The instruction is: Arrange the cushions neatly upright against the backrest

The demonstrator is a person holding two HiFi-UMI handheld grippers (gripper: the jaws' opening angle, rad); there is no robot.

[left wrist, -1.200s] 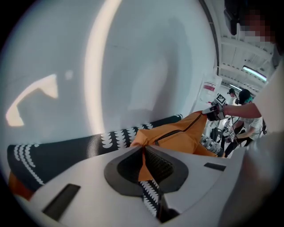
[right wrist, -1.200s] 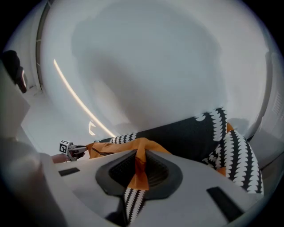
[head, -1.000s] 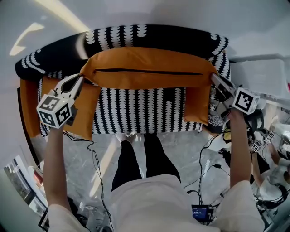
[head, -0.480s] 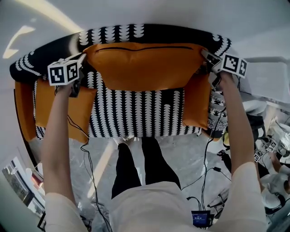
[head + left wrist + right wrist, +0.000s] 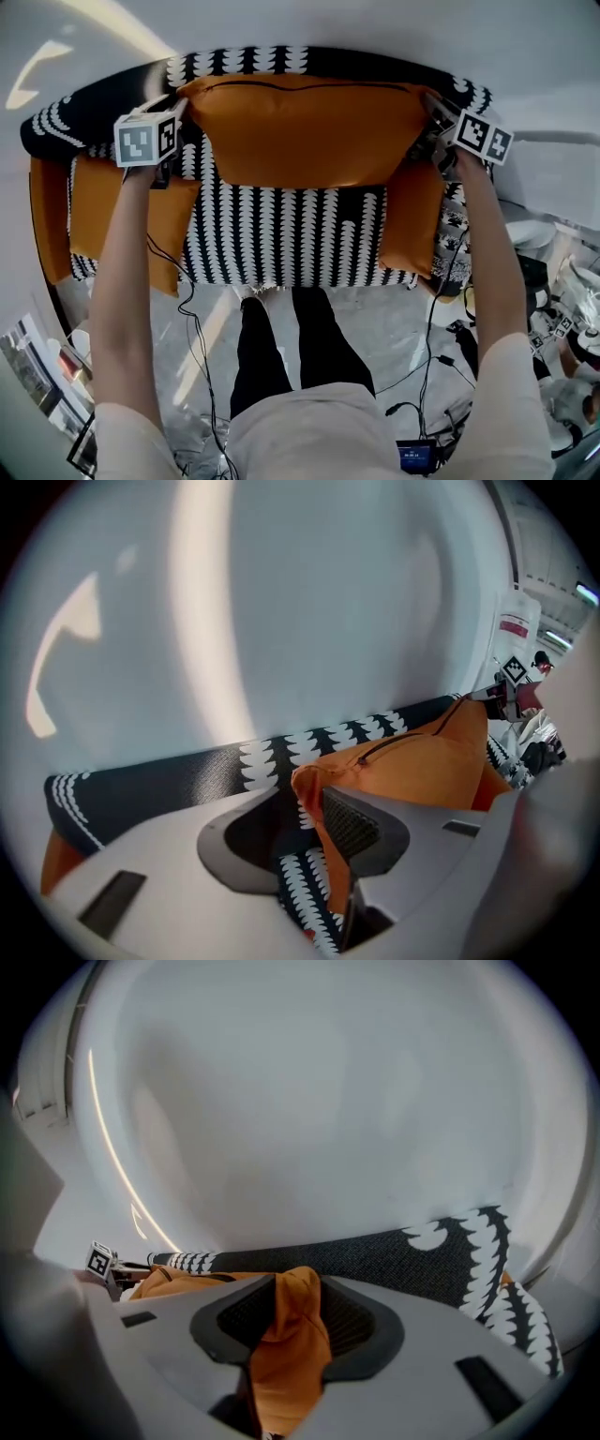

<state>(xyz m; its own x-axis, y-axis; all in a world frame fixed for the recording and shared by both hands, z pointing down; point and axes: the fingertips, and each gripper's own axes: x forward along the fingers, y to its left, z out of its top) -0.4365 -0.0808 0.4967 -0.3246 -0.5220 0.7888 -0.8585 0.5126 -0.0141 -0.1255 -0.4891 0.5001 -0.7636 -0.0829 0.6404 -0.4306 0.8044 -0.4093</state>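
Observation:
A large orange cushion with a zip along its top stands upright against the black-and-white patterned backrest of the sofa. My left gripper is at its top left corner and my right gripper at its top right corner. In the left gripper view the corner of the cushion lies between the opening jaws of the left gripper, with a gap beside one pad. In the right gripper view the orange corner sits loosely between the opening jaws of the right gripper.
Two smaller orange cushions lie on the patterned seat, one at the left and one at the right. Black cables trail over the floor beside the person's legs. Equipment clutters the floor at the right.
Both grippers carried the large cushion up and back from above the seat to the backrest. Between the last two frames it rose only slightly and settled upright.

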